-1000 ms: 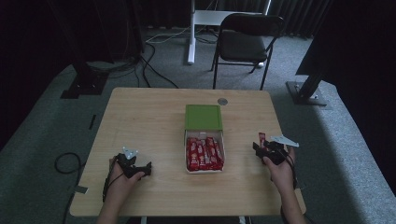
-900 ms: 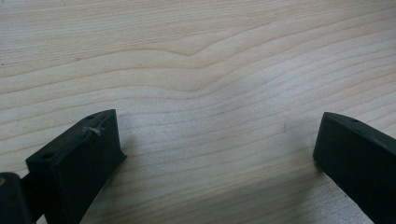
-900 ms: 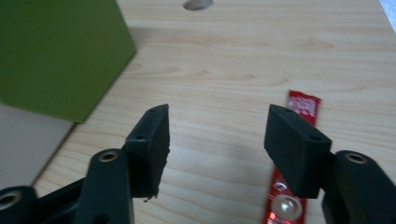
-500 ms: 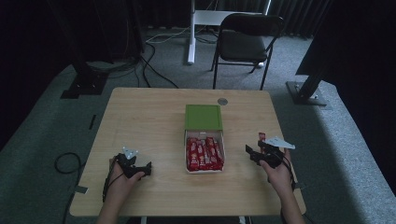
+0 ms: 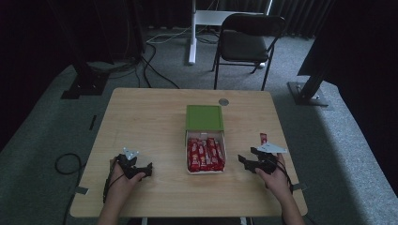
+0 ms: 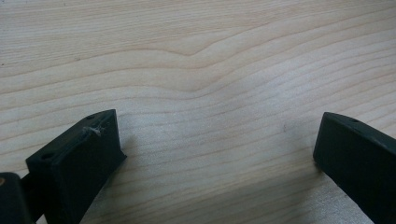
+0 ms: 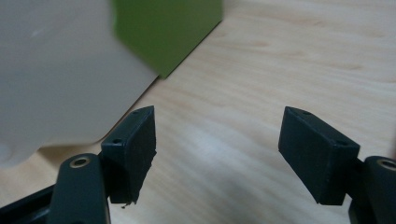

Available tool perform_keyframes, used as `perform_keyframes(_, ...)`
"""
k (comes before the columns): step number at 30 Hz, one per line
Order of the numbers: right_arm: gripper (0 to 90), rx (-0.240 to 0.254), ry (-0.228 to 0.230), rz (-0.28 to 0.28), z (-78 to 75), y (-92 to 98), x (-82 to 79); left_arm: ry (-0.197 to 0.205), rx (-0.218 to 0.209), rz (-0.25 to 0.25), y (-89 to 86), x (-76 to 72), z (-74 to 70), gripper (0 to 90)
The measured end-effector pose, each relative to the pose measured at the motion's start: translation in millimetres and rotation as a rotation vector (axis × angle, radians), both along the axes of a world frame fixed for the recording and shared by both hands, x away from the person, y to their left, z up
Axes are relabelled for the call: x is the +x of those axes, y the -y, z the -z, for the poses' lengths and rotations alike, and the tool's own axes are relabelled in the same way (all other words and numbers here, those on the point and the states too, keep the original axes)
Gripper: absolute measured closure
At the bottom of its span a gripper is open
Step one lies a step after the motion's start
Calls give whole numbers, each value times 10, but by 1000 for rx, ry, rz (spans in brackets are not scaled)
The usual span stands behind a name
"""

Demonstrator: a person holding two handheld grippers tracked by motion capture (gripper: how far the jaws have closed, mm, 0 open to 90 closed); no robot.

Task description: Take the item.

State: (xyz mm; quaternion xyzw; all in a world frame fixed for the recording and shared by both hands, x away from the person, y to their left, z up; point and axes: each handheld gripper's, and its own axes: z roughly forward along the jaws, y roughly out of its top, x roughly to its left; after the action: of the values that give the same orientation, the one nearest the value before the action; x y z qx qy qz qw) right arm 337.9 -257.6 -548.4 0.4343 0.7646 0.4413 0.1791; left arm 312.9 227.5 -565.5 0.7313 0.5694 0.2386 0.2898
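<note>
Black right gripper (image 5: 247,161) lower right of frame, jaws just been opening, spread, nothing between. Left gripper (image 5: 143,169) lower left, spread, empty. White box (image 5: 205,170) of red bars (image 5: 204,153) centre, green lid (image 5: 204,117) open. Judgement: no bar lifted yet, picking remains.
</note>
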Motion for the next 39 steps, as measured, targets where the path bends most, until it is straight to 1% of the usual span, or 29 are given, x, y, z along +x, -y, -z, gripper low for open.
perform_keyframes(5, 272, -30, -12, -69, 51, -40, -42, 1, 0, 0, 0, 0, 1, 15)
perform_keyframes(7, 249, -38, -18, -111, 65, -47, -61, 1, -1, 0, 0, 0, 1, 15)
perform_keyframes(9, 256, -43, -38, -129, 85, -62, -75, 1, 0, 0, 0, 0, 1, 15)
perform_keyframes(14, 256, -56, -51, -171, 122, -131, -134, 2, -1, 0, 0, 0, 2, 15)
perform_keyframes(15, 256, -65, -50, -183, 131, -146, -146, 2, 0, 0, 0, 0, 1, 15)
perform_keyframes(18, 256, -126, -48, -258, 154, -180, -180, 1, 1, 1, -1, 0, 1, 15)
perform_keyframes(19, 256, -140, -48, -277, 160, -189, -188, 0, 1, 2, -2, 0, 0, 15)
perform_keyframes(20, 256, -143, -45, -288, 167, -198, -199, 0, 1, 1, -1, 0, 1, 15)
perform_keyframes(22, 256, -136, -50, -299, 184, -215, -214, 0, 1, 1, -2, 0, 0, 15)
perform_keyframes(27, 256, -146, -47, -314, 212, -255, -239, 0, 1, 1, -1, 0, 0, 15)
perform_keyframes(29, 255, -155, -43, -331, 212, -263, -244, 0, 1, 1, -2, 0, 0, 15)
perform_keyframes(31, 253, -177, -30, -345, 214, -269, -250, 0, 1, 1, -1, 0, 0, 15)
perform_keyframes(36, 213, -191, -27, -363, 218, -286, -259, 0, 1, 1, -1, 0, 1, 15)
perform_keyframes(39, 160, -201, -31, -381, 221, -300, -266, 0, 1, 1, -1, 0, 1, 15)
